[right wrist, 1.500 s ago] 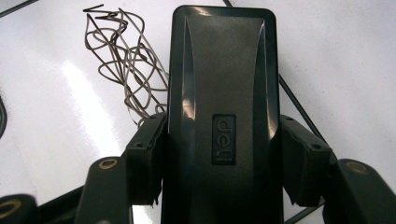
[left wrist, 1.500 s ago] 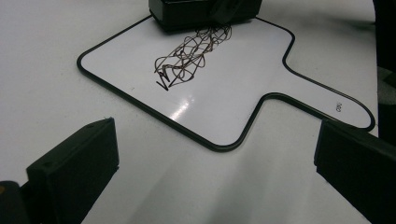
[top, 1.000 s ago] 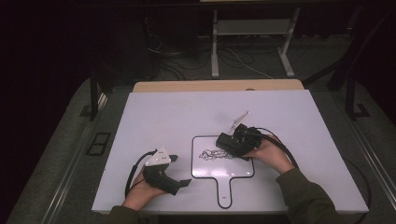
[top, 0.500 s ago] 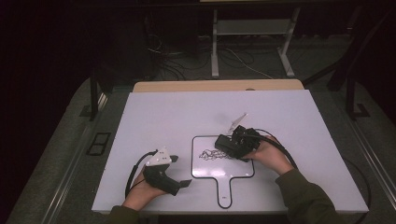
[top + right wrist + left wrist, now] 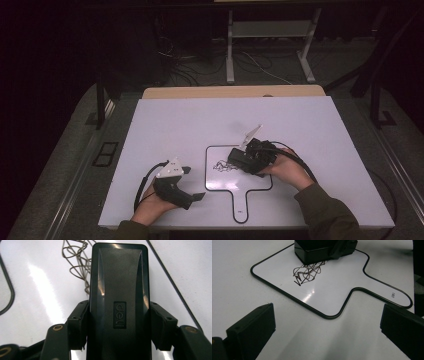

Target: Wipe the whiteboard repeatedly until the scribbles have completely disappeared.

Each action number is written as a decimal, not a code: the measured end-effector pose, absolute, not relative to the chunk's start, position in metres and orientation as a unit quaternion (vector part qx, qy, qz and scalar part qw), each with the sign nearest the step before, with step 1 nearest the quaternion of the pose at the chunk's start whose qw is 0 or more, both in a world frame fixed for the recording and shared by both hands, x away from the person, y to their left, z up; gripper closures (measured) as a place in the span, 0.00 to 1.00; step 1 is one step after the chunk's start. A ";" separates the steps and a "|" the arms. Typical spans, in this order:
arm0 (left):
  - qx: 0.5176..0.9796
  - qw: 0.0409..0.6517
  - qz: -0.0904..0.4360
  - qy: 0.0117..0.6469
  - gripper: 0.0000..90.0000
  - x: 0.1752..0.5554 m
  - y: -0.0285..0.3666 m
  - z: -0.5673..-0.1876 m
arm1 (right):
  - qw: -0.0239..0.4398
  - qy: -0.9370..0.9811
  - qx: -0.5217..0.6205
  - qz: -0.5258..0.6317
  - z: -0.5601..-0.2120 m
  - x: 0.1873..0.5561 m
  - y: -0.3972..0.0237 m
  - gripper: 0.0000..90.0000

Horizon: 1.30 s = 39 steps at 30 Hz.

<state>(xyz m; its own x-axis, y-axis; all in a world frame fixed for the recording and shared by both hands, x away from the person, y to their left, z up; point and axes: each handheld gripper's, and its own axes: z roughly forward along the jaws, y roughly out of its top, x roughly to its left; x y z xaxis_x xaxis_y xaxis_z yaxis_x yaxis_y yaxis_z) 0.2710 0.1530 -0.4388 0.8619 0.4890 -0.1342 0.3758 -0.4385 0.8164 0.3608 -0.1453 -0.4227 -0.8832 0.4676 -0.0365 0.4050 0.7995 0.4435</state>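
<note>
High view: right tongs, clamping a black eraser, have slid left onto the whiteboard scribble, likely wiping; left tongs rest open.

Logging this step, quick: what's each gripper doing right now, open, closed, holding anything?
Left gripper: open, holding nothing, jaws wide apart over the table beside the whiteboard.
Right gripper: shut on the black eraser, pressed on the whiteboard at the scribble.

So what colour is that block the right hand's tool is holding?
Black eraser, glossy; it shows best in the right gripper view.
</note>
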 end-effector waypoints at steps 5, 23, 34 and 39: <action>0.846 0.463 0.061 0.256 0.00 0.271 0.153 -0.439 | 0.066 0.946 0.230 0.219 -0.422 0.358 -0.144 0.43; 0.848 0.461 0.061 0.254 0.00 0.271 0.152 -0.439 | 0.082 0.931 0.284 0.215 -0.423 0.377 -0.173 0.43; 0.848 0.461 0.061 0.254 0.00 0.271 0.153 -0.439 | 0.071 0.938 0.263 0.213 -0.422 0.369 -0.162 0.42; 0.848 0.461 0.061 0.254 0.00 0.271 0.153 -0.439 | 0.070 0.939 0.261 0.213 -0.422 0.368 -0.161 0.42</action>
<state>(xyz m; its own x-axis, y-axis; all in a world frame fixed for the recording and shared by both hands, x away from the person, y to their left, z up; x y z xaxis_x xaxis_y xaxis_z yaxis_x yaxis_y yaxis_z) 0.2710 0.1529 -0.4389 0.8640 0.4863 -0.1309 0.3743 -0.4461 0.8130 0.3679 -0.1611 -0.4223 -0.8538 0.5203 -0.0199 0.4607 0.7727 0.4368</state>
